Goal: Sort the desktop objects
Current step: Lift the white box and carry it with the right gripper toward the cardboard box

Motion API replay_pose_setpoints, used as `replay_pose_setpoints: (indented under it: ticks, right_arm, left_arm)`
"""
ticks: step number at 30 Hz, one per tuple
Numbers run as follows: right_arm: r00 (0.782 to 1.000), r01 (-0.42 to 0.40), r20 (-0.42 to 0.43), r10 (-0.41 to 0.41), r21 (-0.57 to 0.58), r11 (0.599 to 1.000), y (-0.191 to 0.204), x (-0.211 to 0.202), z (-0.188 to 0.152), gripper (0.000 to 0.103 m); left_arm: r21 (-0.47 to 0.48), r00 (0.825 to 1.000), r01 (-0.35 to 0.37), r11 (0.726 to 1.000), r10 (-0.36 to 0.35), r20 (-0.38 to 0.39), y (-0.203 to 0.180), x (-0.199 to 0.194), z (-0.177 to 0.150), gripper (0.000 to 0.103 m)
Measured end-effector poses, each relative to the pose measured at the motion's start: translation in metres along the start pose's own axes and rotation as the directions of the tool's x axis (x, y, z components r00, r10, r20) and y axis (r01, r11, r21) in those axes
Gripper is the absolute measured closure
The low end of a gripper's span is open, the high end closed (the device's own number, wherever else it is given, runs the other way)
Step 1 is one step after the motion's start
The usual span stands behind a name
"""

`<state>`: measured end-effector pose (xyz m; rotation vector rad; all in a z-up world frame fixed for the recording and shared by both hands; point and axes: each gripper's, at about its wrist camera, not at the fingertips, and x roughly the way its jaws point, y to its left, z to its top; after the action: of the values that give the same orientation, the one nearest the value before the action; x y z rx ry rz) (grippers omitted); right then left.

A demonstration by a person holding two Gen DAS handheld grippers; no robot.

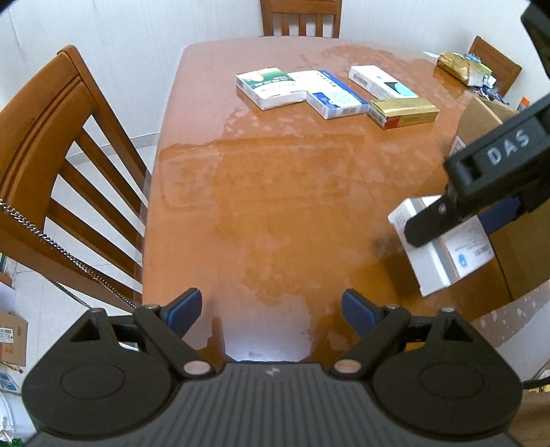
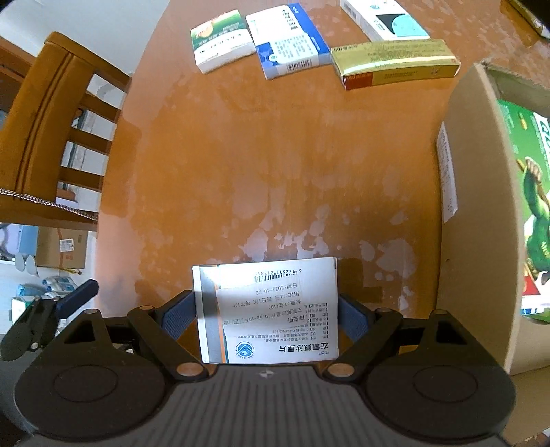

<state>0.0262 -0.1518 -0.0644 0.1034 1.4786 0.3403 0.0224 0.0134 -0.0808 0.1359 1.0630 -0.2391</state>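
My right gripper (image 2: 266,309) is shut on a white medicine box (image 2: 271,309), its blue pads pressing the box's two sides. In the left wrist view the same white box (image 1: 436,261) hangs tilted above the table beside the cardboard box, with the right gripper (image 1: 457,227) on it. My left gripper (image 1: 271,302) is open over the bare near part of the table, with nothing between its fingers. Far across the table lie a green-and-white box (image 1: 266,87), a blue-and-white box (image 1: 330,93), a white-and-teal box (image 1: 381,82) and a gold box (image 1: 402,111).
An open cardboard box (image 2: 474,206) stands at the table's right side with a green carton (image 2: 532,206) inside. Wooden chairs stand at the left (image 1: 51,154) and the far end (image 1: 300,17). A gold bag (image 1: 457,65) lies at the far right corner.
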Motion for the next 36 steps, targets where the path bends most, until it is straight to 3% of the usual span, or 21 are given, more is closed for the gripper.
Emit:
replay_pose_setpoints:
  ticks: [36]
  right_arm:
    - [0.982,-0.115,0.149,0.120,-0.041,0.992,-0.012,-0.081,0.002,0.012]
  left_arm:
    - [0.056,0.999,-0.012,0.998,0.009,0.045,-0.037,-0.013,0.030,0.014]
